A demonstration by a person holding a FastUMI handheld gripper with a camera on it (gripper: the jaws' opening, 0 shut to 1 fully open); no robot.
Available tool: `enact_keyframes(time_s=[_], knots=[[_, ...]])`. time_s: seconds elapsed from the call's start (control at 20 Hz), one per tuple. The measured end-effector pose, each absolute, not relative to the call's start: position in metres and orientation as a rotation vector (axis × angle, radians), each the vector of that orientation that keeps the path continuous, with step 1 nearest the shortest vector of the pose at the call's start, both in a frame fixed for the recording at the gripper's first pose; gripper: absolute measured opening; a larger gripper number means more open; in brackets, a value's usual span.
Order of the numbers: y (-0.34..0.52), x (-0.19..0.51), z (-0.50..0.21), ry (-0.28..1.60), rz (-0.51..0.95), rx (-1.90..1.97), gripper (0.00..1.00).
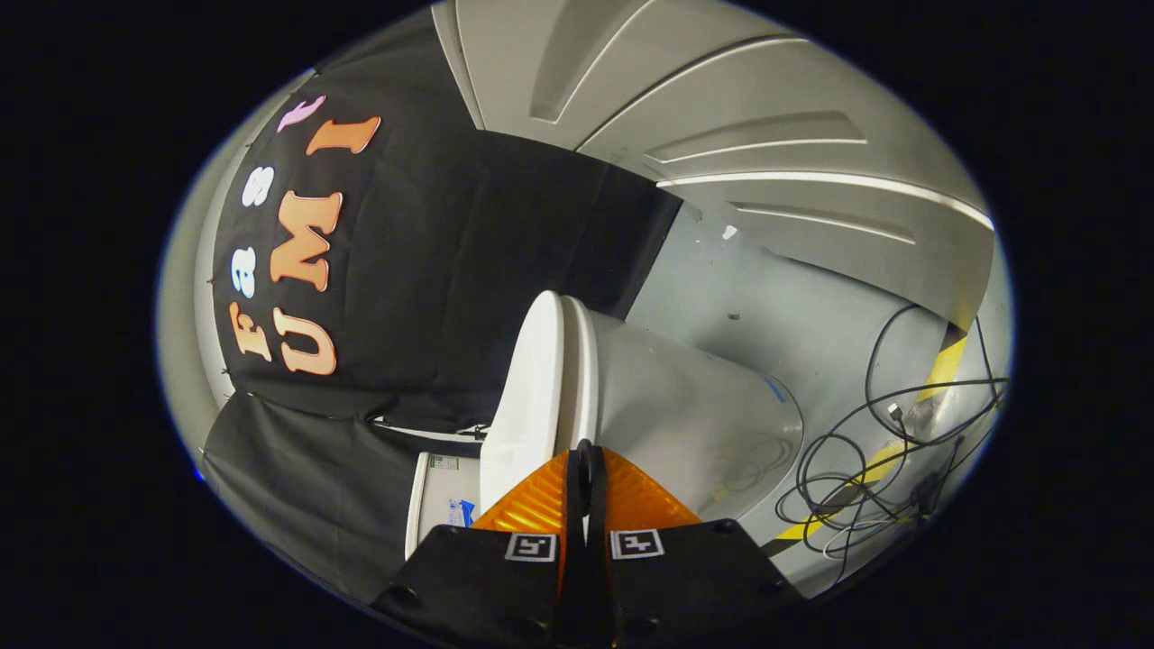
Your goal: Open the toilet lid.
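Black cloth booth wall [469, 261], draped and creased, hanging behind the fixture and reaching down past its far side. White box-shaped cistern [442, 500], partly seen just beside the fingers and against the cloth, carrying a small label and a blue mark too small to make out. White plastic toilet lid [527, 388], smooth and rounded, seen edge-on just ahead of the fingertips and lying against the seat beneath it, with only a thin seam between the two. White ceramic toilet bowl [694, 406], a broad tapering body running from the seat to the floor. Handheld two-finger gripper [586, 451], fingers drawn together with no more than a narrow slit between them, tips at the rim where lid and seat meet; whether anything is pinched between the tips cannot be told. Grey concrete floor [748, 297], scuffed, with a small pale scrap lying well beyond the bowl. Loose black and white cables [865, 469], tangled in loops on the floor near the bowl's base, crossing a yellow-and-black striped floor tape [947, 365]. Grey panelled wall [721, 108], ribbed with raised mouldings, beyond the floor.
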State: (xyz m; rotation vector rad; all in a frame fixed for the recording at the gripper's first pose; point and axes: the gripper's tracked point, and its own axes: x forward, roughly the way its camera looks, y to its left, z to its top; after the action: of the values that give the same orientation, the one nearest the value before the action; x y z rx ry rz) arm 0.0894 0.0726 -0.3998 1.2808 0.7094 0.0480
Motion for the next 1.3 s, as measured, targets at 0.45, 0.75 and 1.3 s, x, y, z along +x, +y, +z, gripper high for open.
enact_keyframes(time_s=[0.45,0.75,1.3], knots=[[0.0747,0.0893,-0.4026,0.71,0.038,1.231,0.08],[0.0757,0.09,-0.4038,0.714,0.033,1.265,0.08],[0.0782,0.0898,-0.3988,0.732,0.034,1.24,0.08]])
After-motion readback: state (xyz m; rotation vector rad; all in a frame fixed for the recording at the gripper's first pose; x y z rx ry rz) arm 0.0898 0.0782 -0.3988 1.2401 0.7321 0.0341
